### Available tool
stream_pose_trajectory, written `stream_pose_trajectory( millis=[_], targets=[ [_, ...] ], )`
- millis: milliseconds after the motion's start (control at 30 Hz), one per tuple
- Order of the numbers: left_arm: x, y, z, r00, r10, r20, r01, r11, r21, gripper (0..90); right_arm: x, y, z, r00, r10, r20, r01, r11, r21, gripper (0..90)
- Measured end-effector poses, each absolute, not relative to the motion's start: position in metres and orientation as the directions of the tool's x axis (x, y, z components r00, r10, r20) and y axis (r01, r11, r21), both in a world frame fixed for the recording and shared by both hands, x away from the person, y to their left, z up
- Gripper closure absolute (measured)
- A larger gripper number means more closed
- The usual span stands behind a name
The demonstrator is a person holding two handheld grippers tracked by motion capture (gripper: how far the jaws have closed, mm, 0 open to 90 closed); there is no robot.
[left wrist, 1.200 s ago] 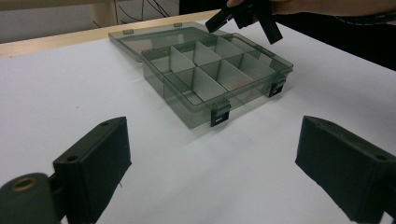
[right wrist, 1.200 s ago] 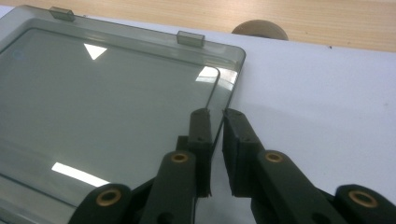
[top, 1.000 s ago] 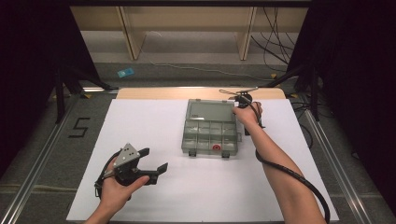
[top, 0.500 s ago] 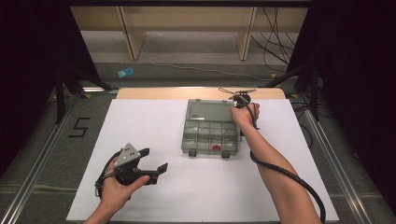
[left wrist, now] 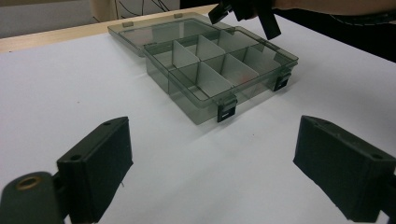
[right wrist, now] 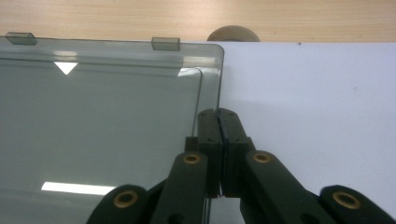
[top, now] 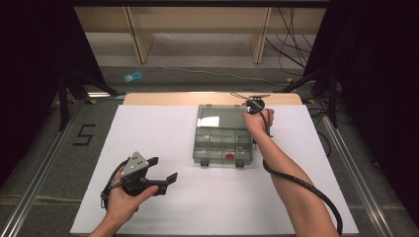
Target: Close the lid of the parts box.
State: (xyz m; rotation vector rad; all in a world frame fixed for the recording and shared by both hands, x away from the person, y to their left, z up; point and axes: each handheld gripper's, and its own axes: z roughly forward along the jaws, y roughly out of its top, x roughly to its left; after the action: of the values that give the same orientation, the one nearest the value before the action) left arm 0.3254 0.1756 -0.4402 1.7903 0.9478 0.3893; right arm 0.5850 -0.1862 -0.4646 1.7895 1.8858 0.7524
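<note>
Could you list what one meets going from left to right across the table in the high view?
Left gripper with open jaws → compartment box with its lid laid back → right gripper shut on the lid's right edge → bare white table.

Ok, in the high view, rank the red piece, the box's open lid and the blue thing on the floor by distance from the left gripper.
1. Red piece, in a front-row compartment.
2. Open lid, flat behind the back row.
3. Blue thing, past the table's far edge.
</note>
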Motion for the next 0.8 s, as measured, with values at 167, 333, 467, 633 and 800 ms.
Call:
stream_pose_trajectory(
  millis=[167, 333, 467, 633, 800],
  targets=[
    [0.327, 0.176, -0.440, 0.640, 0.750, -0.165, 0.423, -0.166, 0.891, 12.0, 0.582, -0.186, -0.462, -0.060, 0.995, 0.076, 0.756, -0.004, 0.655, 90.0],
    [0.335, 0.173, -0.431, 0.641, 0.744, -0.187, 0.424, -0.141, 0.894, 12.4, 0.579, -0.190, -0.462, -0.086, 0.995, 0.057, 0.715, 0.022, 0.699, 90.0],
    [0.356, 0.167, -0.419, 0.631, 0.755, -0.178, 0.423, -0.143, 0.894, 15.4, 0.575, -0.194, -0.462, -0.103, 0.994, 0.046, 0.685, 0.037, 0.728, 90.0],
    [0.395, 0.156, -0.414, 0.623, 0.760, -0.183, 0.433, -0.141, 0.890, 16.4, 0.571, -0.194, -0.460, -0.092, 0.994, 0.064, 0.654, 0.012, 0.756, 90.0],
    [0.441, 0.142, -0.414, 0.588, 0.784, -0.199, 0.465, -0.126, 0.876, 17.7, 0.567, -0.195, -0.459, -0.079, 0.993, 0.086, 0.636, -0.016, 0.771, 89.9]
  ],
)
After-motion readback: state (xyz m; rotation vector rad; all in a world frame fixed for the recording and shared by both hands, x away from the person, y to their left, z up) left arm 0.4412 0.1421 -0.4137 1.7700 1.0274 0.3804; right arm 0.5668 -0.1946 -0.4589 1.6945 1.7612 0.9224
